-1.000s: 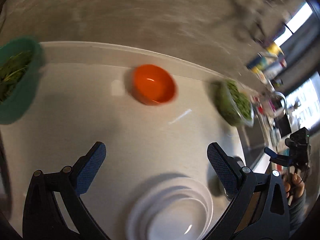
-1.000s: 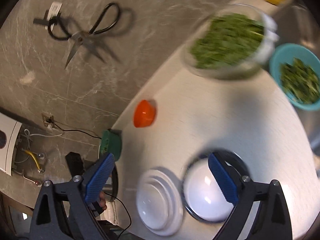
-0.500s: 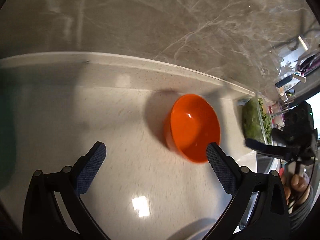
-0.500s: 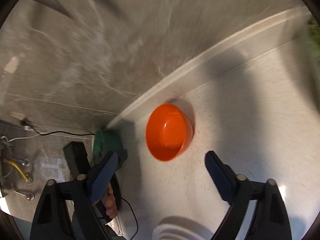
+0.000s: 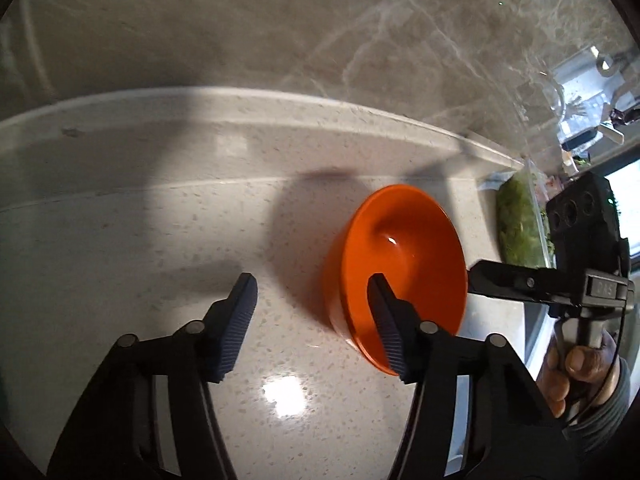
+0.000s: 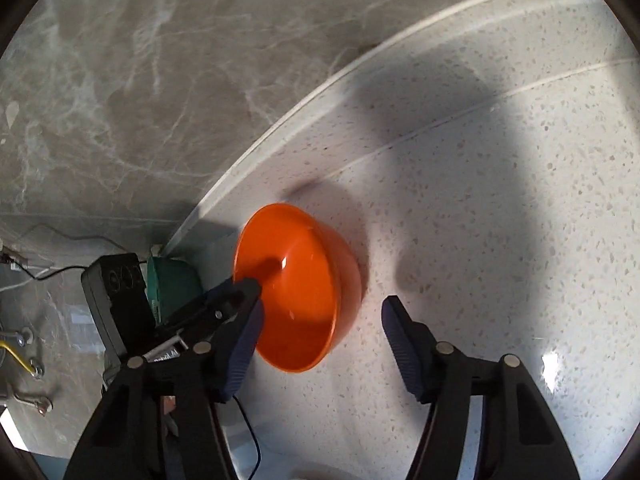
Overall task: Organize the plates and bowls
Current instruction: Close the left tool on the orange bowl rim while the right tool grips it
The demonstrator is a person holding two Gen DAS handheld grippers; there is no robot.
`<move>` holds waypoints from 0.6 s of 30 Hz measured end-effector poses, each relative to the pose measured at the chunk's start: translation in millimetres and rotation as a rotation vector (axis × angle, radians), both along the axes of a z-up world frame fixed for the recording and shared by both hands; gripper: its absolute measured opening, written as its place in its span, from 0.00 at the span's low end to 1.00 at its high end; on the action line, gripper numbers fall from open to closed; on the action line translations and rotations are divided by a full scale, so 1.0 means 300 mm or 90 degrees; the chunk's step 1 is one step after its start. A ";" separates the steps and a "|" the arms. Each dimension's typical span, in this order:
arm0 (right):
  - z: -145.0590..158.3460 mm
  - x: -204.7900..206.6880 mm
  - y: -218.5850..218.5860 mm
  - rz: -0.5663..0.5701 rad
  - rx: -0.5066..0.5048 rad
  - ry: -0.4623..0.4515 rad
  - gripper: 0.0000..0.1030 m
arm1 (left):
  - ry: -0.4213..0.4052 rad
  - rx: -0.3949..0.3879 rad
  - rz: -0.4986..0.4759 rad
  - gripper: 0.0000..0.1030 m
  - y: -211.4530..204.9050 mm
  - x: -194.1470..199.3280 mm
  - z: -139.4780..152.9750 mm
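Observation:
An empty orange bowl (image 5: 404,264) sits on the speckled white counter near the back wall; it also shows in the right wrist view (image 6: 300,284). My left gripper (image 5: 310,312) is open, partly narrowed, with its right finger (image 5: 384,320) inside the bowl and its left finger outside, straddling the near-left rim. My right gripper (image 6: 320,332) is open, with its left finger (image 6: 240,344) over the bowl's left rim and its right finger on the counter beside the bowl. Neither grips the bowl.
A clear container of chopped greens (image 5: 520,224) stands right of the bowl. A green bowl (image 6: 172,288) sits at the counter's left end. The marble backsplash (image 5: 280,32) rises just behind the bowl. The right gripper's body shows in the left wrist view (image 5: 580,248).
Both grippers moved in close to the orange bowl and both jaws narrowed. The white plates and white bowl have dropped out of view.

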State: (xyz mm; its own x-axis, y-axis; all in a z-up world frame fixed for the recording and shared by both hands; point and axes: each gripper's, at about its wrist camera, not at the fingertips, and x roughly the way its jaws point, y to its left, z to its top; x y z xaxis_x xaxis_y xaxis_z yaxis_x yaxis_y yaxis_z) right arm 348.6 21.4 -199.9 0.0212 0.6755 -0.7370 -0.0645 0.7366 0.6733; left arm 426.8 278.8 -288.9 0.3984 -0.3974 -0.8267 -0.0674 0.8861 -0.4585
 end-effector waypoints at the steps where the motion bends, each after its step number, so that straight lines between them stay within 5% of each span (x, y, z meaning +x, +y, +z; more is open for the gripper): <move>1: -0.004 0.003 0.001 0.001 0.002 0.001 0.62 | -0.002 -0.004 -0.005 0.51 -0.009 0.009 -0.010; 6: -0.025 0.013 0.029 0.009 0.005 0.012 0.47 | 0.005 -0.012 -0.020 0.35 -0.040 0.027 -0.034; 11: -0.052 0.010 0.023 -0.006 -0.007 0.027 0.21 | 0.005 -0.015 -0.020 0.15 -0.054 0.044 -0.042; 18: -0.064 0.013 0.011 -0.019 0.023 0.048 0.21 | 0.017 -0.023 -0.026 0.13 -0.034 0.039 -0.025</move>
